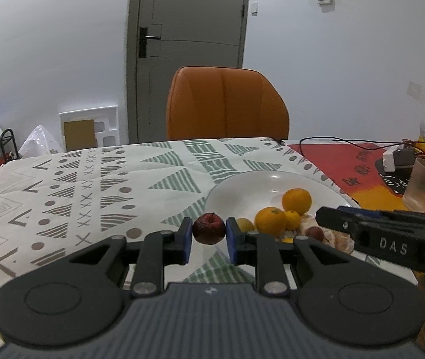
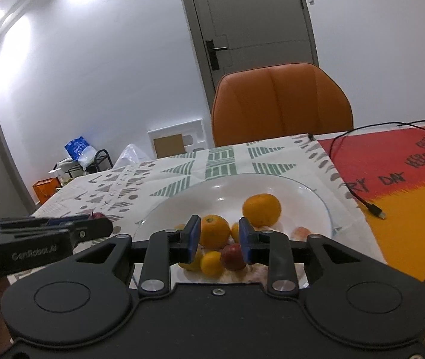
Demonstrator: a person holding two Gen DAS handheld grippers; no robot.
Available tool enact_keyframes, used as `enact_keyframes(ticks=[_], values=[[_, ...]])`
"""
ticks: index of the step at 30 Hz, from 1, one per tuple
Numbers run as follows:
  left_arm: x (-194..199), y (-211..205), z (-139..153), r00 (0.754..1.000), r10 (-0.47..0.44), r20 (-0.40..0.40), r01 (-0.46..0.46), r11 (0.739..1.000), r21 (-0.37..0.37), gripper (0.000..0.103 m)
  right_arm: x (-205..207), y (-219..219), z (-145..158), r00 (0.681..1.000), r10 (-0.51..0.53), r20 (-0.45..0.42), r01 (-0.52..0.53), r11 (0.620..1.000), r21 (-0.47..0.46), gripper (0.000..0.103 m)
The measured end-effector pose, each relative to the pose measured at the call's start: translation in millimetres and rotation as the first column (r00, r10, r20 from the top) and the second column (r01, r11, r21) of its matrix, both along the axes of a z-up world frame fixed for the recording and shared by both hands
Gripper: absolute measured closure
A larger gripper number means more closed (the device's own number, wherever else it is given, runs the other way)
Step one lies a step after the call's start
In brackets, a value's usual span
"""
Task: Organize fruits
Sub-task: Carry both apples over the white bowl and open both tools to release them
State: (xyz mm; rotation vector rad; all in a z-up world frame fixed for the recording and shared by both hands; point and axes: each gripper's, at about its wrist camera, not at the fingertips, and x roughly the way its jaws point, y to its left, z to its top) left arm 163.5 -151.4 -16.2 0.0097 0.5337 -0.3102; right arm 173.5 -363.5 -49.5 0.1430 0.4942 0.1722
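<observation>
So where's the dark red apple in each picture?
Left wrist: the dark red apple sits centre, clamped in the left gripper.
Right wrist: only its top peeks over the left gripper, far left.
Shared landmark: the white plate of oranges beside it.

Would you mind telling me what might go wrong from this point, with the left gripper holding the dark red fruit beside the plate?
1. The left gripper pinches the round dark red fruit by its sides only; it may slip out and roll across the tablecloth.
2. The right gripper hangs open over the piled oranges in the white plate; the two grippers sit close and could bump.
</observation>
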Motion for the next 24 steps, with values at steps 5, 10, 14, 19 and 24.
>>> enact_keyframes(ticks=[5, 10, 14, 19, 24], values=[[2.1, -13.8, -2.2, 0.999, -0.032, -0.003, 0.032, 0.999, 0.0, 0.081, -9.4, -9.1, -2.8, 1.0, -0.012, -0.01, 0.012, 1.0, 0.007, 0.074], [3.4, -28.8, -3.4, 0.998, -0.065, -0.004, 0.065, 0.998, 0.001, 0.081, -15.6, -17.8, -2.1, 1.0, -0.029, -0.012, 0.029, 0.999, 0.016, 0.073], [3.7, -37.1, -3.8, 0.996, -0.085, -0.004, 0.085, 0.996, 0.0, 0.081, -18.5, -24.4, -0.9, 0.999, -0.045, -0.01, 0.045, 0.999, 0.019, 0.073], [5.4, -43.9, -3.1, 0.996, -0.093, -0.007, 0.093, 0.996, 0.002, 0.08, -22.2, -30.1, -0.3, 0.998, -0.056, -0.009, 0.057, 0.998, 0.021, 0.073], [6.1, -42.3, -1.6, 0.998, -0.065, -0.018, 0.065, 0.998, 0.009, 0.077, -23.7, -34.0, -1.0, 0.998, -0.064, -0.013, 0.064, 0.998, 0.025, 0.072]])
